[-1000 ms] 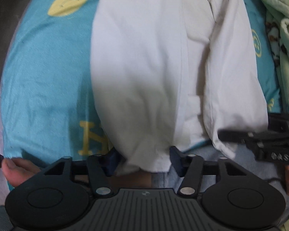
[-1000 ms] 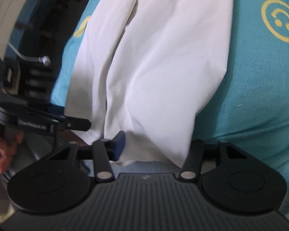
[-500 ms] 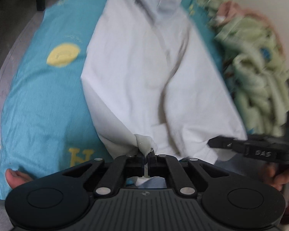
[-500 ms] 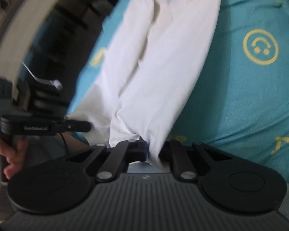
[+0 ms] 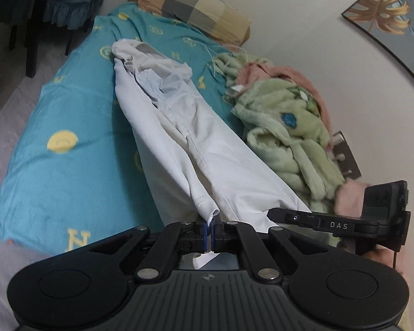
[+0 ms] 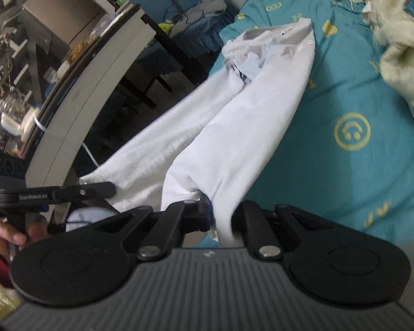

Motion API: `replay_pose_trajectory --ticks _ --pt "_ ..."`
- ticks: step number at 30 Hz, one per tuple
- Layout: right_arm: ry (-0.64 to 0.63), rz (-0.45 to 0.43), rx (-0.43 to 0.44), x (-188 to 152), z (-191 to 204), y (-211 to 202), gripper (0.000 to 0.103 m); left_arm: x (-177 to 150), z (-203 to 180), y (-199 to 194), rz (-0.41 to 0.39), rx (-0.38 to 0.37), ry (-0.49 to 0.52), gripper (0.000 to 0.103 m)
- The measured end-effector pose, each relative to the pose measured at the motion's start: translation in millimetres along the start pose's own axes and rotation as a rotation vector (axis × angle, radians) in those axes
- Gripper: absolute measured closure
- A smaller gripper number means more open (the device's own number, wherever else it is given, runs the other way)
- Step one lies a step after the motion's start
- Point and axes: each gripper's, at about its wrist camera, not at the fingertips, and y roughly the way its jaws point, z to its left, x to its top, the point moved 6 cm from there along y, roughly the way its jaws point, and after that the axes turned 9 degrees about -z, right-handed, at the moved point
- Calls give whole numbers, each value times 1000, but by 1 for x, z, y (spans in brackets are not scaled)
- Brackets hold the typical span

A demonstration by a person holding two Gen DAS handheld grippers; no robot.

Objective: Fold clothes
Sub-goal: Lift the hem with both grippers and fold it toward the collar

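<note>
White shirt (image 5: 179,127): near hem lifted, collar end on teal bed sheet (image 5: 69,115) | left gripper (image 5: 209,230), right gripper (image 6: 220,218): fingers clamped on hem corners | step: lift for lengthwise fold, judged | next: carry hem evenly toward collar, keeping tension.

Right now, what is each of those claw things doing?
Left gripper: closed on the white shirt's hem.
Right gripper: closed on the same shirt.

Right tongs (image 6: 220,218) pinch the white shirt's (image 6: 234,127) hem above the teal bedsheet (image 6: 345,182).
</note>
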Motion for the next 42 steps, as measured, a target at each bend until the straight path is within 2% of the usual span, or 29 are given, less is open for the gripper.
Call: replay_pose_trajectory --ticks 4,7,9,12,18,22,28,33,39,42 --pt "8 48 4 -44 2 -7 95 -47 12 -1 58 -16 -9 101" --pt "23 60 6 -56 0 -11 95 -54 20 7 67 -30 -20 101" --pt "30 58 20 -52 1 -9 95 -44 20 8 38 -29 -7 101" --pt "32 18 16 -26 3 2 95 -17 21 16 -2 -39 -17 101" --pt "66 -118 -43 56 -17 37 95 67 35 60 -126 -33 -34 100" --pt "112 -167 -64 104 -42 72 94 122 48 92 -206 -25 -46 100" --pt "187 -159 -133 154 -97 148 94 142 88 153 -197 42 -31 99" --pt "181 -117 -225 165 -142 213 93 153 118 201 -182 97 -14 99" --pt "141 -69 -302 154 -171 254 93 167 155 259 -164 164 7 99" --pt "104 -74 -322 152 -168 257 93 174 173 287 -154 197 17 89"
